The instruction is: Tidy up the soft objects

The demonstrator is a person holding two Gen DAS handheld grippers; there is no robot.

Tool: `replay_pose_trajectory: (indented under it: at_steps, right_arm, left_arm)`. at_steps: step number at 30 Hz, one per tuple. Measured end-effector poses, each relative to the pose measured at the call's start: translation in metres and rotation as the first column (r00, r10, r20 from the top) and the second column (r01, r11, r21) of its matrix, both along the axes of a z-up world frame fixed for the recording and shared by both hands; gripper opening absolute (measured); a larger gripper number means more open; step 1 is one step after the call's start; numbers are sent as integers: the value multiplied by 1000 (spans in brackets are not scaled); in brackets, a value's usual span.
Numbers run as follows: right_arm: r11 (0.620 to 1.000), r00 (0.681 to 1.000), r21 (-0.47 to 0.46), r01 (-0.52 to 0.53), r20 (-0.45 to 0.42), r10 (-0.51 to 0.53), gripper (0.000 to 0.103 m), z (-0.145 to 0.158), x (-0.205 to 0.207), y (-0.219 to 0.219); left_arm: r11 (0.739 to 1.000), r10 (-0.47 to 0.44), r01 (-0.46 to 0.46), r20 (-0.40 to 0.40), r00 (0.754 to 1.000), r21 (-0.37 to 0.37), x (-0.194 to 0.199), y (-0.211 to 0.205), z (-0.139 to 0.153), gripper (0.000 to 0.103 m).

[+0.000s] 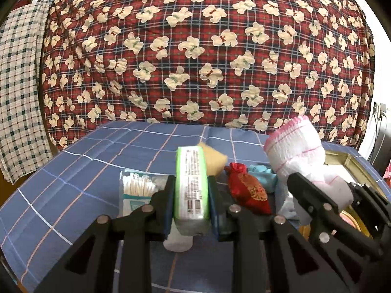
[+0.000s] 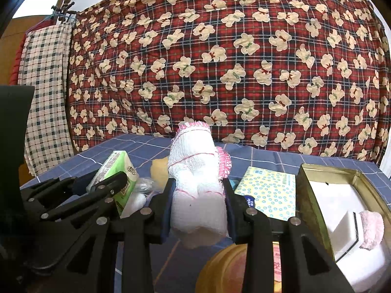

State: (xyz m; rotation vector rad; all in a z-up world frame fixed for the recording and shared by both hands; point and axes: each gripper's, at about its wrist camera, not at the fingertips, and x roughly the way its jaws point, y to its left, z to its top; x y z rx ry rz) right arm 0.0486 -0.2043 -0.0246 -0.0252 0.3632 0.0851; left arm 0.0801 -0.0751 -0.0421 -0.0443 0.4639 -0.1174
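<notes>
Blue checked tablecloth (image 1: pixel 73 161), left gripper (image 1: pixel 191 190) clamping tissue pack (image 1: pixel 191 183)

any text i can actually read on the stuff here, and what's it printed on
green tissue pack in the left gripper: small print and a barcode, too small to read
cotton swab packet: label too blurred to read
yellow ring-patterned pack: blue badge with white letters, partly hidden, not legible
gold lid: red marks, unreadable

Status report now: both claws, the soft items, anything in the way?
Left claw shut on green tissue pack. Right claw shut on white-pink cloth roll. Gold tin open at right, path clear.
</notes>
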Motion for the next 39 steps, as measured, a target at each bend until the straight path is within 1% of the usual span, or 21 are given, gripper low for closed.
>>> replay_pose_trajectory:
  at_steps: [19,23,27,39]
  right_arm:
    - [1000,1000,1,13,17,-13,39,1,-4,-12]
    - [1000,999,-4,19,39,-18,39,3,-9,-15]
    - [1000,999,-5,25,38,-25,39,3,-10,-19]
    - [999,997,-11,51,57,-51,39,3,-20,-33]
  left_arm:
    - [1000,-10,10,10,1000,-14,-1,-9,2,23]
    - [999,-18,18,9,1000,-34,-2,-12,2,23]
    - [999,-30,30,1,1000,-44,-1,-17,2,23]
    - [998,-57,57,10,998,-35,-2,-34,3,23]
